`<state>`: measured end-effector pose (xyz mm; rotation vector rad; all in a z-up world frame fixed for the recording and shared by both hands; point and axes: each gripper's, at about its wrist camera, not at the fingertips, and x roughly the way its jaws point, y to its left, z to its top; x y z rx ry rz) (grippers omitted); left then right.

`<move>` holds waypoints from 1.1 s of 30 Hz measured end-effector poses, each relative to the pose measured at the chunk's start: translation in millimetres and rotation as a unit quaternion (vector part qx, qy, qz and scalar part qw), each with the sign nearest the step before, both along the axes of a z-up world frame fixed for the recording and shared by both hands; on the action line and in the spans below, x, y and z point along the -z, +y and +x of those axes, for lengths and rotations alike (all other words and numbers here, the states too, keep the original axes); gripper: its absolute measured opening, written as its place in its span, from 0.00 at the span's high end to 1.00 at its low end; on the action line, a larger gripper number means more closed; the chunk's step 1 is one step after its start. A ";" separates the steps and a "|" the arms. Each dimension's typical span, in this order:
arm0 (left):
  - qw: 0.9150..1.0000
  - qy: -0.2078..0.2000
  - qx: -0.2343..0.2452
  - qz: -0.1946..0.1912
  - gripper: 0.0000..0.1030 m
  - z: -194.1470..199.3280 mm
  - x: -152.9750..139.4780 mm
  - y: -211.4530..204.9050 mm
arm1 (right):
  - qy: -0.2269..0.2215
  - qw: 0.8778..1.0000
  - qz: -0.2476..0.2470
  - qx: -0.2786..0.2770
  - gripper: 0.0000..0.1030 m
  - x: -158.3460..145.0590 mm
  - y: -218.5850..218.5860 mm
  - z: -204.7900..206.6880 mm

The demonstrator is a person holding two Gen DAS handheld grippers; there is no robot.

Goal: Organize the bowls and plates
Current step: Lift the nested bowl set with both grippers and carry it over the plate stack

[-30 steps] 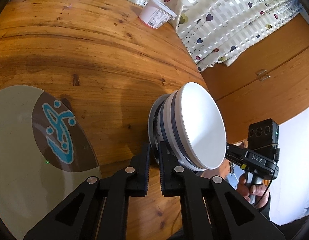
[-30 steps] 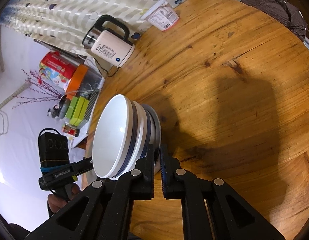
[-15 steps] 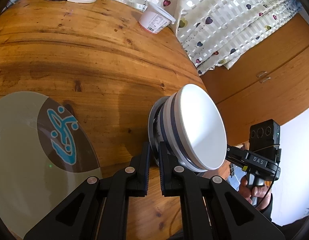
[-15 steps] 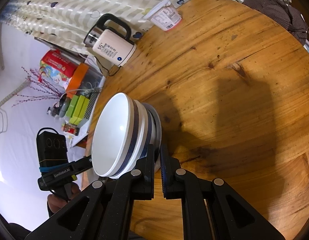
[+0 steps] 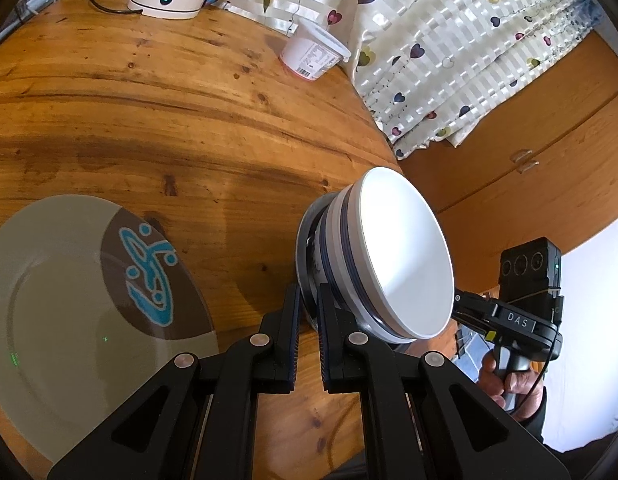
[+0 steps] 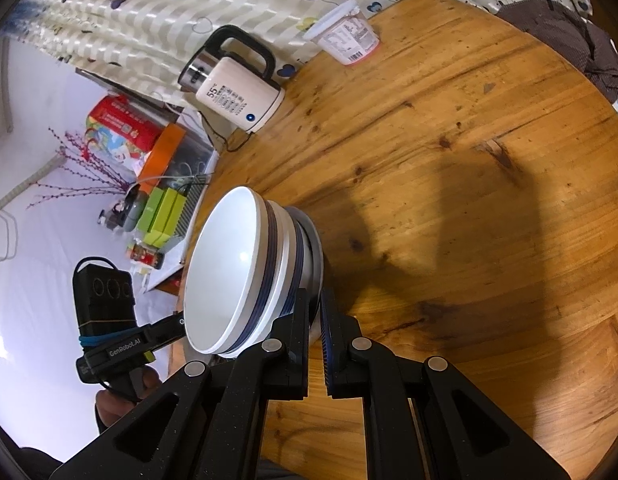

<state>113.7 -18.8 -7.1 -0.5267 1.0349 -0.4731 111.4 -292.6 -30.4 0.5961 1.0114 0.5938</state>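
Observation:
A stack of white bowls with dark blue bands (image 5: pixel 393 256) sits on a small plate whose rim (image 5: pixel 303 240) I pinch from both sides. My left gripper (image 5: pixel 308 300) is shut on the plate's rim. My right gripper (image 6: pixel 315 304) is shut on the opposite rim (image 6: pixel 315 248), with the bowls (image 6: pixel 233 272) above it. The stack is held above the round wooden table (image 5: pixel 169 120). A large grey plate with a brown patch and blue pattern (image 5: pixel 81 304) lies on the table to the left.
A white electric kettle (image 6: pixel 237 96) and a white yogurt tub (image 6: pixel 345 36) stand at the table's far edge by the heart-print curtain (image 5: pixel 449 40). A wooden cabinet (image 5: pixel 529 184) is beyond the table. Boxes (image 6: pixel 161 208) sit on a side shelf.
Both grippers and the held stack have moved slightly away from the kettle and tub; the large plate sits a little higher in the left wrist view. The grip is unchanged.

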 end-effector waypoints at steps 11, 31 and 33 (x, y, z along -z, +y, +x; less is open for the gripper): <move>1.000 -0.010 -0.019 0.003 0.94 -11.0 -10.0 17.9 | -0.011 1.000 -0.002 -0.020 0.94 -11.5 20.2 2.8; 0.997 -0.017 -0.068 0.014 0.94 -35.1 -22.7 59.5 | -0.016 0.998 -0.002 -0.065 0.94 -20.4 67.0 10.7; 0.997 -0.017 -0.074 0.014 0.94 -36.8 -23.2 64.2 | -0.017 0.997 -0.002 -0.069 0.94 -21.2 71.9 11.3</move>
